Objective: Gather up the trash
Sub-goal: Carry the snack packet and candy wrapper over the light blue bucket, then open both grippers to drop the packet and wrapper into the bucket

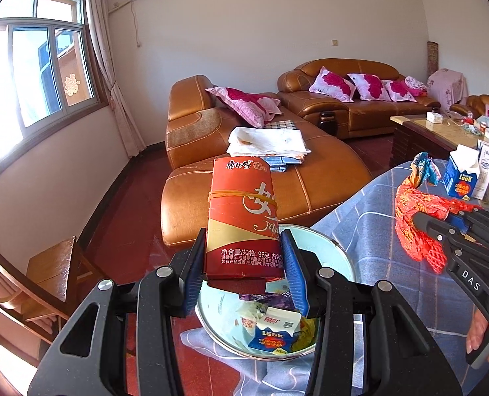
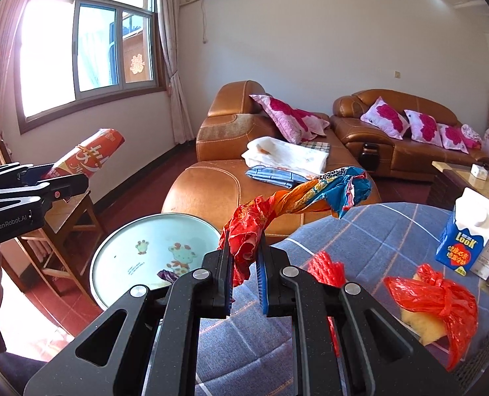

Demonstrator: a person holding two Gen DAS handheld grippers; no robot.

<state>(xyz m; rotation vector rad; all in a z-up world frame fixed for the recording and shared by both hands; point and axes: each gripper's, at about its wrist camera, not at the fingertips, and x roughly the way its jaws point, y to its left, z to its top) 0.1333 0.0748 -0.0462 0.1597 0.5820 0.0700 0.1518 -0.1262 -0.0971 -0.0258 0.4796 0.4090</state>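
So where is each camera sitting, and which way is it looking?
Left wrist: on the left gripper, looking along its jaws at the red snack pack they clamp, above the basin; a hand shows.
Right wrist: on the right gripper, looking along its jaws at the twisted wrapper they pinch; the left gripper is at the left edge.
Both share: basin, blue carton, sofa, window.

Both wrist views look forward and slightly down, close above the pale blue basin (image 1: pixel 330 247) (image 2: pixel 152 247). Beyond it both share the brown sofa (image 1: pixel 260 194) (image 2: pixel 218 184); each view catches the other gripper beside the basin.
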